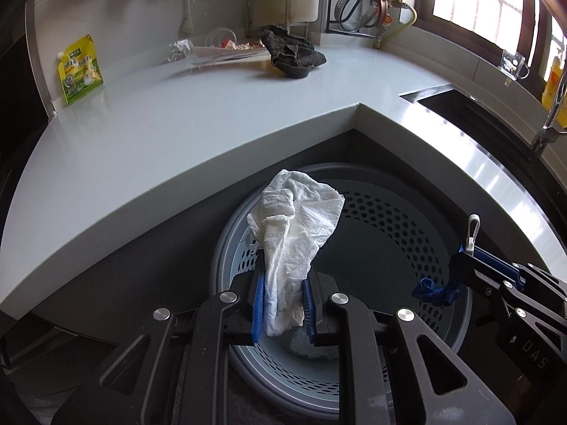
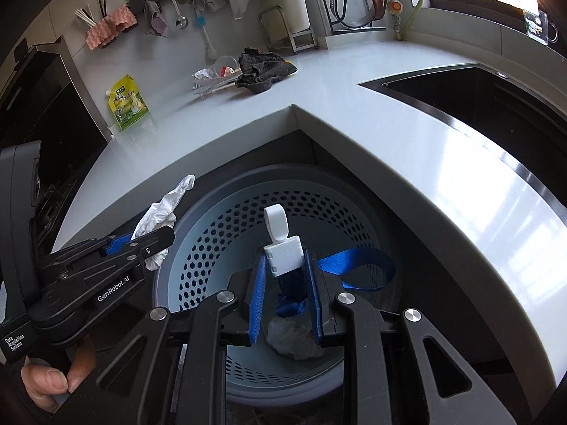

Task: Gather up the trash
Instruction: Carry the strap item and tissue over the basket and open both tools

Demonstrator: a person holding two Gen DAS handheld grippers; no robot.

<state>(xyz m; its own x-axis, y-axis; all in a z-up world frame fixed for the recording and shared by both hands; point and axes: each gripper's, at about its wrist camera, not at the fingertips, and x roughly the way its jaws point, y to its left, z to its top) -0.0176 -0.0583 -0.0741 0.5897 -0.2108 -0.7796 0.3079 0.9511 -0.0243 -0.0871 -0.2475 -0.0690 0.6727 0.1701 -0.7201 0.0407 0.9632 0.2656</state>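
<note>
The left gripper point(image 1: 283, 304) pinches a crumpled white paper towel point(image 1: 294, 226) between its ribbed blue pads, the towel's long axis standing up out of the jaws. The right gripper point(image 2: 285, 294) is clamped on a white plastic clip point(image 2: 283, 251) with a flat blue strap point(image 2: 358, 265); the clip's loop points away from the camera. Both hang over a round grey bin point(image 2: 212, 244) with hexagonal holes, tucked under the smooth pale counter point(image 1: 177, 131). The left gripper's body reads "GenRobot.AI" and "Data Acquisition System".
</note>
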